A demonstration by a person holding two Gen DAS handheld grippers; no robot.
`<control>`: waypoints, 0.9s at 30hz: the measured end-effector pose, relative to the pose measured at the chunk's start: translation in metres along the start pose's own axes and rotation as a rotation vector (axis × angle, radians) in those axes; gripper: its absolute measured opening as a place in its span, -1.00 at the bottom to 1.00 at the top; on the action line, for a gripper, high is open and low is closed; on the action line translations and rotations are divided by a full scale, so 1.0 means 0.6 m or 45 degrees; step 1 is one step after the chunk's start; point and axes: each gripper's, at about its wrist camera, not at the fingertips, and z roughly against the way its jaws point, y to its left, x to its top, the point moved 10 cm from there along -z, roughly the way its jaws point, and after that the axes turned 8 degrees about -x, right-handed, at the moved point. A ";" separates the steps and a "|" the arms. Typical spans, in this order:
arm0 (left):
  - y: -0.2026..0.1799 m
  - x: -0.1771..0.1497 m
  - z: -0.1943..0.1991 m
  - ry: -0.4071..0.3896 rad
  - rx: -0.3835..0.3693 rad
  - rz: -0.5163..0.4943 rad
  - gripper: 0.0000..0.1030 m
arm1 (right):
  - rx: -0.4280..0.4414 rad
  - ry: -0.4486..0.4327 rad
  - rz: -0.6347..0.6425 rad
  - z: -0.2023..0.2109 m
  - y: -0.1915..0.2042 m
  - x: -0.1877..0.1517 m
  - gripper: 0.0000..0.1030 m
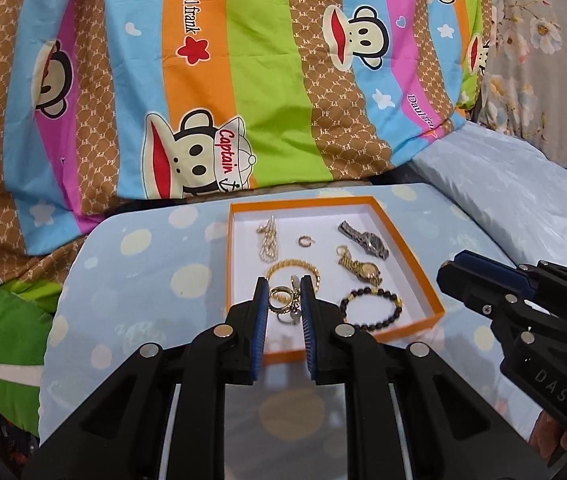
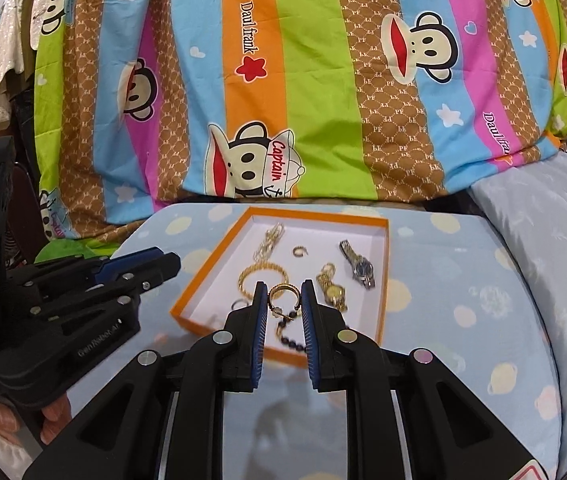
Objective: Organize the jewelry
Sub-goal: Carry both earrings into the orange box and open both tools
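The left tongs (image 1: 283,285) stand with the two blue-padded jaws a narrow gap apart and nothing clamped between them; the rings seen through the gap lie below, in the box. The right tongs (image 2: 283,288) stand the same way, nearly closed and empty. In the left wrist view, the right tongs (image 1: 449,270) show at the right edge, beside the right wall of the box. In the right wrist view, the left tongs (image 2: 163,262) show at the left, beside the left wall of the box.

Directly ahead of both tongs lies the orange box (image 1: 411,270), shallow, open-topped, white inside. It holds all the jewelry:
- A cluster of gold rings (image 1: 283,300) lies nearest the left tongs, in line with the jaw gap.
- A gold chain bracelet (image 1: 279,269) lies just beyond the rings.
- A dark beaded bracelet (image 1: 371,308) lies to the right of the left tongs, near the front wall.
- A gold watch (image 1: 363,267) lies beyond the beaded bracelet.
- A silver watch (image 1: 365,239) lies further back, toward the right rear corner.
- A small ring (image 1: 305,241) lies at mid-box.
- A pearl piece (image 1: 267,238) lies toward the left rear corner.

The box rests on a light blue spotted surface (image 1: 143,272). Behind it rises a striped cartoon blanket (image 1: 243,80). A pale blue pillow (image 1: 503,200) lies at the right.
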 end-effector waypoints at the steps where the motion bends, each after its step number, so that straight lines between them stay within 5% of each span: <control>1: 0.002 0.005 -0.011 0.003 0.004 0.004 -0.70 | 0.002 0.000 -0.003 -0.007 0.000 0.004 -0.69; 14: 0.046 0.004 -0.127 0.082 0.056 0.049 -0.70 | 0.002 0.087 -0.051 -0.133 -0.005 0.024 -0.69; 27: 0.064 -0.021 -0.173 0.140 0.068 0.071 -0.70 | -0.002 0.178 -0.031 -0.205 0.001 -0.017 -0.69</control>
